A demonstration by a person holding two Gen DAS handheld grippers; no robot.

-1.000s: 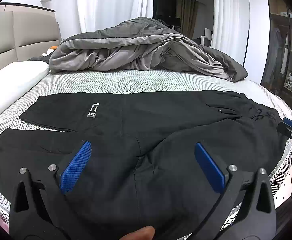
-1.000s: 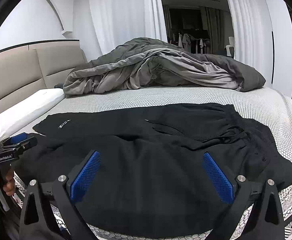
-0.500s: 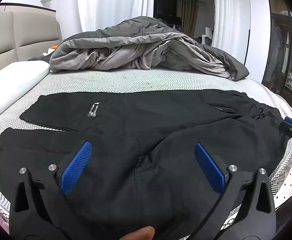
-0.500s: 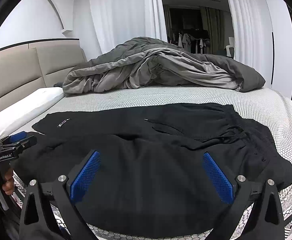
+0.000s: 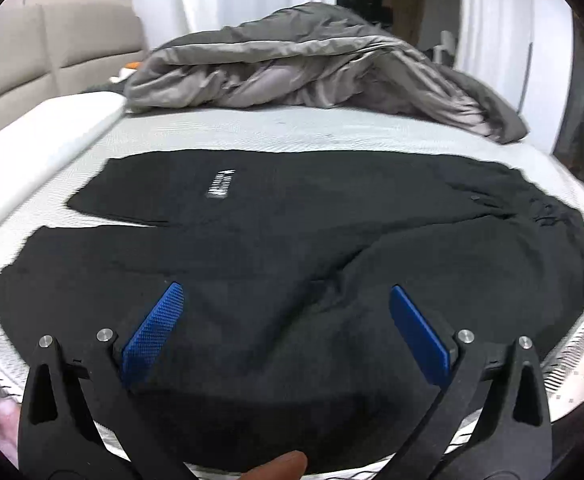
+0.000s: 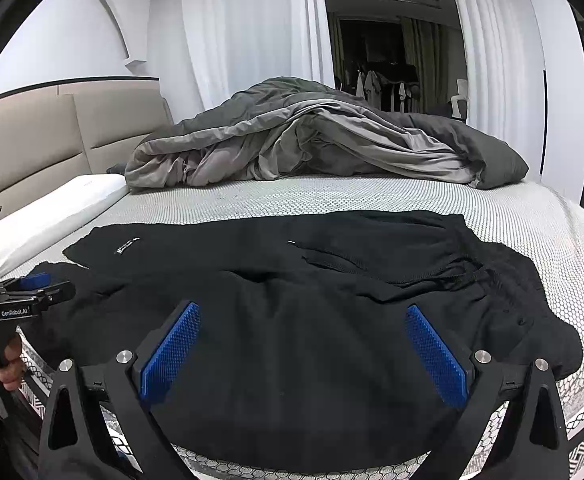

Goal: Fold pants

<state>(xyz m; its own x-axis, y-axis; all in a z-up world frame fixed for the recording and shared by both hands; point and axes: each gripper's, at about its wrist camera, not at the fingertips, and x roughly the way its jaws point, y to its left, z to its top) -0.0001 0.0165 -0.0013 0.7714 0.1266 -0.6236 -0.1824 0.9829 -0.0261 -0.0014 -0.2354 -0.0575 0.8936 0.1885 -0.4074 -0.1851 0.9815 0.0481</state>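
Black pants point(image 5: 292, 248): spread flat across the near part of the bed, both legs running toward the headboard side and the waistband point(image 6: 472, 268) bunched toward the opposite side; one leg lies farther back, the other nearer the bed's front edge, which its fabric reaches.
White label point(image 5: 219, 184): printed patch on the far leg; its text is too small to read.
Bed point(image 6: 372, 196): mattress with a white, honeycomb-patterned cover that carries the pants.
Left tool point(image 5: 285, 320): jaws spread wide, blue pads well apart, nothing between them; it hangs over the near leg. In the right wrist view, the left tool point(image 6: 27, 296) appears at the bed's edge beside the leg ends, gripped from below by a hand point(image 6: 5, 360).
Right tool point(image 6: 304, 344): jaws likewise wide apart and holding nothing, above the seat region of the pants; only a blue tip shows at the far edge of the left wrist view.
Grey duvet point(image 6: 312, 144): crumpled in a heap on the far side of the bed, well apart from the pants.
White pillow point(image 6: 59, 208): lies along the beige padded headboard point(image 6: 51, 132).
White curtains point(image 6: 247, 32): hang behind the bed, flanking a dark doorway.
Image quality: left wrist view is slightly motion-blurred.
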